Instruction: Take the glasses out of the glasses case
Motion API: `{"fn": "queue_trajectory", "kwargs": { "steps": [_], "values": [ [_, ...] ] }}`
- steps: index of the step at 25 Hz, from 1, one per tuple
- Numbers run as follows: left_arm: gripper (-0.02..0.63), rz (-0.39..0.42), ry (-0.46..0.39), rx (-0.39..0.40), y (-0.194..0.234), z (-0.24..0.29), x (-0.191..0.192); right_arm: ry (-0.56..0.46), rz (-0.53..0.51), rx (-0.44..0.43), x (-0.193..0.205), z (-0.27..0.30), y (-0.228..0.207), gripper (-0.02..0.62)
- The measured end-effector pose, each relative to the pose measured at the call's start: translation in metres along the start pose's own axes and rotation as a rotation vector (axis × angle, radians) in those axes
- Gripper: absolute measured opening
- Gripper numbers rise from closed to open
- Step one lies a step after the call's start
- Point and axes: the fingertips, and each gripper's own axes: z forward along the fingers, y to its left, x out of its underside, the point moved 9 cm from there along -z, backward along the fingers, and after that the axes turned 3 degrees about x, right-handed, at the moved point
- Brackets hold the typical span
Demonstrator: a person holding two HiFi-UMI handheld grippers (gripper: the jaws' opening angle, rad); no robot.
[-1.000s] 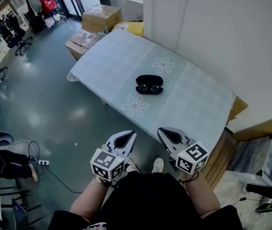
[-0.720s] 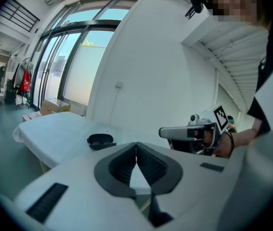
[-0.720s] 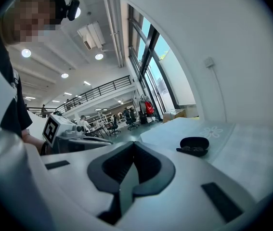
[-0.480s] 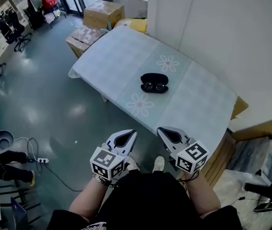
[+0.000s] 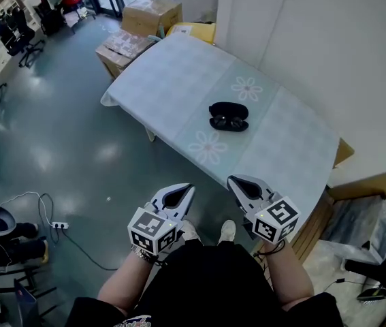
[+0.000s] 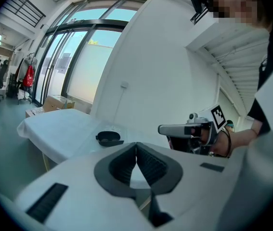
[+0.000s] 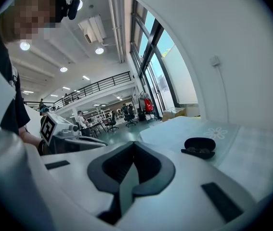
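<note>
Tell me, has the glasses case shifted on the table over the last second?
No. The glasses case lies between the same two flower prints on the tablecloth as before. Only the head view itself has shifted.

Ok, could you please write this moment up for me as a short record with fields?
task stage: not started, nothing touched
glasses case: open, lying on the table, near its middle
glasses: inside the glasses case
left gripper: jaws together, empty, held short of the table
right gripper: jaws together, empty, held short of the table
background: cardboard boxes beyond the table's far end
</note>
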Motion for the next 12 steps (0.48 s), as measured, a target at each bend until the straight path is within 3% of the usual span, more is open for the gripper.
{"fn": "queue_trajectory", "kwargs": {
  "steps": [12],
  "values": [
    [0.029, 0.026, -0.002, 0.044, 0.032, -0.013, -0.007, -0.003, -0.005, 0.025, -0.003, 0.035, 0.022, 0.023]
  ]
}}
